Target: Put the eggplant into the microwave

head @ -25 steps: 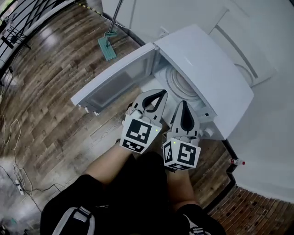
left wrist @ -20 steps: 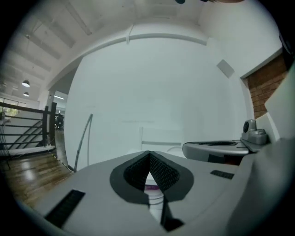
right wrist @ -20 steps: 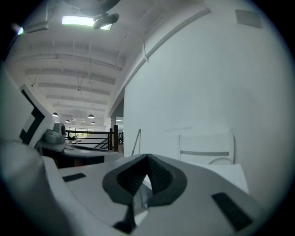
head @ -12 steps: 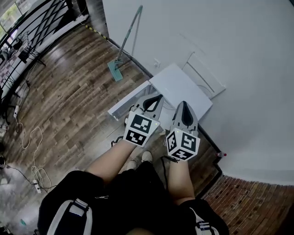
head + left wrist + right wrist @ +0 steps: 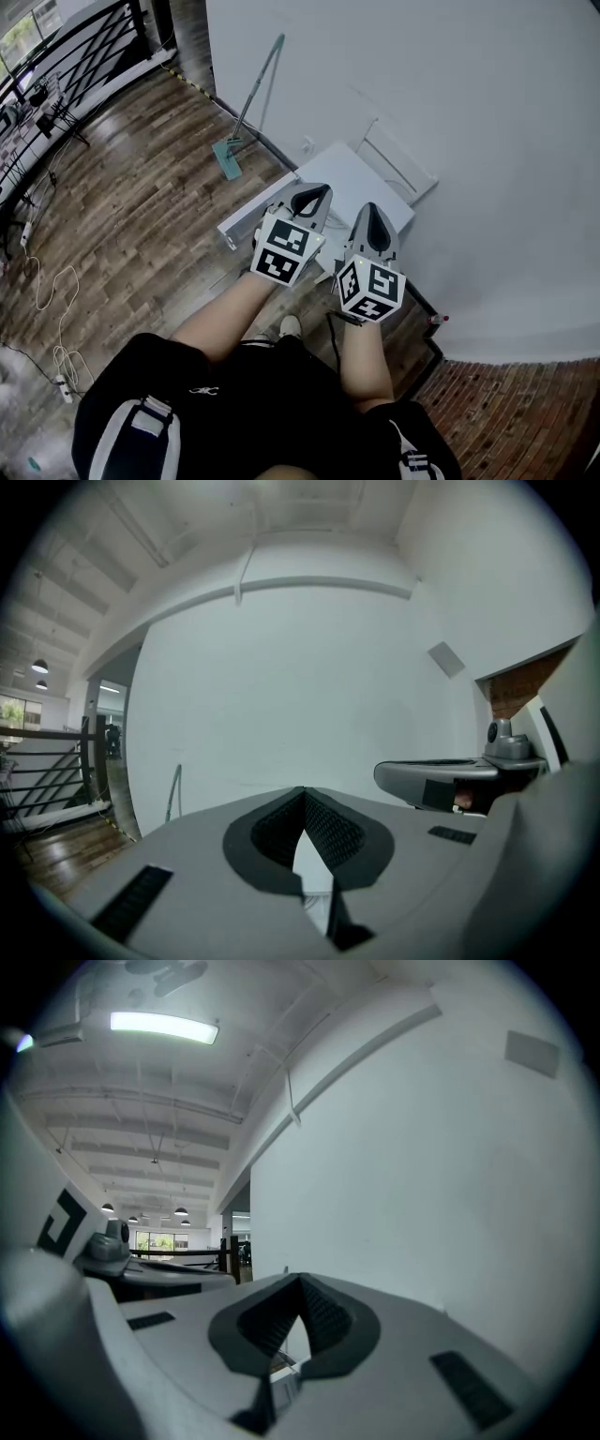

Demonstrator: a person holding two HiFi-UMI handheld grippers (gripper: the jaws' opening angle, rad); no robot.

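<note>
The white microwave (image 5: 361,178) stands on the wooden floor by the wall, far below me, with its door (image 5: 251,217) swung open to the left. Its inside is hidden behind my grippers, and no eggplant shows in any view. My left gripper (image 5: 312,193) and right gripper (image 5: 373,212) are held side by side high above it, both shut with nothing between the jaws. In the left gripper view the shut left gripper (image 5: 303,791) points level at the bare white wall. The right gripper view shows the right gripper (image 5: 300,1281) likewise shut and empty.
A mop (image 5: 228,157) leans on the wall left of the microwave. A white frame (image 5: 401,161) stands behind it. A small red-capped bottle (image 5: 434,320) lies near the brick strip. Cables (image 5: 54,300) trail on the floor at left, below a black railing (image 5: 66,58).
The view has pulled up and away from the floor, so the microwave looks much smaller and lower. Both shut grippers rose together and no longer reach toward its opening.
</note>
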